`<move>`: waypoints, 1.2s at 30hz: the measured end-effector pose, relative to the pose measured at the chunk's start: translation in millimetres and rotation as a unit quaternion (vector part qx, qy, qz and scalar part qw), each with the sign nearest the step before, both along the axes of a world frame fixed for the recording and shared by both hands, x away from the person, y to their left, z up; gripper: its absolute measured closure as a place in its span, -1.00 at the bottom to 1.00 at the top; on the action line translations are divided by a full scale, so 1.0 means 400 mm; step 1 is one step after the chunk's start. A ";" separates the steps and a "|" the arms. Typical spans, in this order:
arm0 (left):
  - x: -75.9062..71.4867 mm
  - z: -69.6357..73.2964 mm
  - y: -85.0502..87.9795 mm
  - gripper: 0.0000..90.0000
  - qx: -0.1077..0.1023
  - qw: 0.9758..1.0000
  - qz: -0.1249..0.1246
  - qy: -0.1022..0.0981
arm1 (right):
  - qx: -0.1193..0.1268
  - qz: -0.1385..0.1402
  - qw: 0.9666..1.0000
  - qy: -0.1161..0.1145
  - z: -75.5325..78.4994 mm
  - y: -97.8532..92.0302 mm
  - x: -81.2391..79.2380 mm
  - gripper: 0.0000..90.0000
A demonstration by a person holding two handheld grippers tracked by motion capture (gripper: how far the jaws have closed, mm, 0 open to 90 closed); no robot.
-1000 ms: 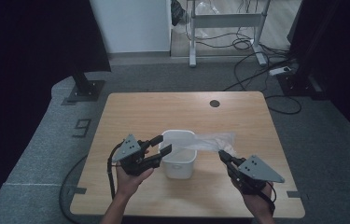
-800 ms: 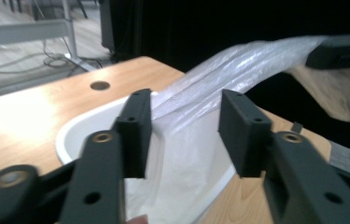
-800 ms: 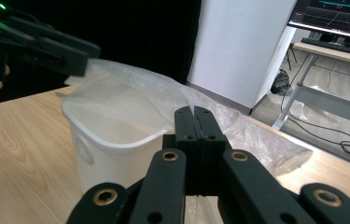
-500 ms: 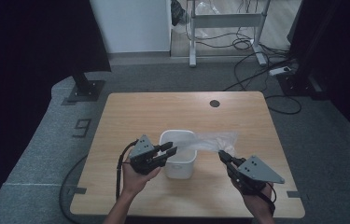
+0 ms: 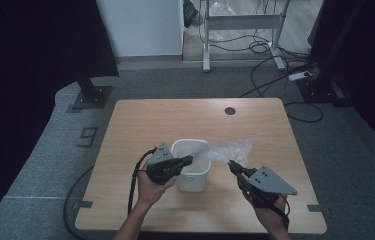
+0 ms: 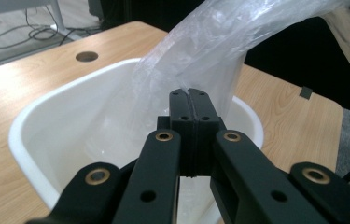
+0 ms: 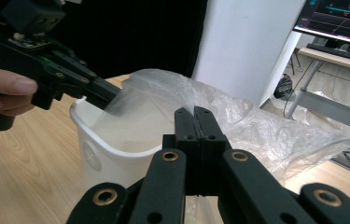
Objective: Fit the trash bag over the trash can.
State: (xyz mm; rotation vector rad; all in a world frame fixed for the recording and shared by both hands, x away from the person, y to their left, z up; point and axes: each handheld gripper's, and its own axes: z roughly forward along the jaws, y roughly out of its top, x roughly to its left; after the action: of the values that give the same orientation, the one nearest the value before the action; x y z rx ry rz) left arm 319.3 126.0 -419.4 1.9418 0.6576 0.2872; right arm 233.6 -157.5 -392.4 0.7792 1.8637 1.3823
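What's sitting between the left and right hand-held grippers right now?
In the high view, the white bin and the clear plastic bag draped into it lie between the left hand-held gripper and the right hand-held gripper.

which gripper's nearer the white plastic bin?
Left. The left gripper has its shut jaws over the white plastic bin, at its left rim, pinching the clear plastic bag. The right gripper sits off the bin's right side, clamping the bag.
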 end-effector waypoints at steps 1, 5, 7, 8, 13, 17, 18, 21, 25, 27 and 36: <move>0.003 -0.001 -0.001 1.00 0.002 1.000 0.000 0.004 | 0.001 0.001 1.000 0.001 -0.002 0.002 0.001 0.97; 0.014 -0.005 0.002 0.96 0.004 1.000 -0.006 0.026 | 0.008 0.003 1.000 0.007 -0.010 0.004 0.010 0.97; 0.014 -0.005 0.006 0.84 0.005 0.999 -0.006 0.031 | 0.015 0.004 1.000 0.012 -0.014 0.003 0.015 0.97; 0.015 -0.005 0.008 0.84 0.003 0.999 -0.009 0.035 | 0.015 0.004 1.000 0.012 -0.014 0.003 0.015 0.97; 0.007 0.010 0.038 0.47 -0.025 0.999 0.003 0.030 | 0.003 0.004 1.000 0.012 -0.016 0.019 0.021 0.97; 0.001 0.023 0.065 0.19 -0.043 0.999 0.014 0.020 | 0.001 0.008 1.000 0.014 -0.014 0.031 0.028 0.98; -0.001 0.026 0.070 0.15 -0.044 0.999 0.015 0.016 | 0.000 0.008 1.000 0.015 -0.013 0.033 0.030 0.98; -0.007 0.030 0.075 0.04 -0.047 0.999 0.016 0.009 | -0.003 0.011 1.000 0.017 -0.014 0.043 0.036 0.98; -0.017 0.035 0.065 -0.02 -0.047 0.999 0.001 -0.002 | -0.008 0.017 1.000 0.021 -0.018 0.062 0.045 0.97; -0.021 0.037 0.055 -0.02 -0.048 0.999 -0.010 -0.001 | -0.007 0.019 1.000 0.022 -0.017 0.064 0.047 0.98; -0.024 0.048 0.011 0.05 -0.029 0.999 -0.009 -0.030 | 0.005 0.036 0.999 0.024 -0.005 0.076 0.051 0.97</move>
State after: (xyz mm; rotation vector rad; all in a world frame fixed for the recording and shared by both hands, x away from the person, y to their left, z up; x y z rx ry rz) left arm 309.6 130.4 -400.0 1.8751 0.6028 0.3099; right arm 253.9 -127.1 -394.5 0.7619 1.9412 1.4297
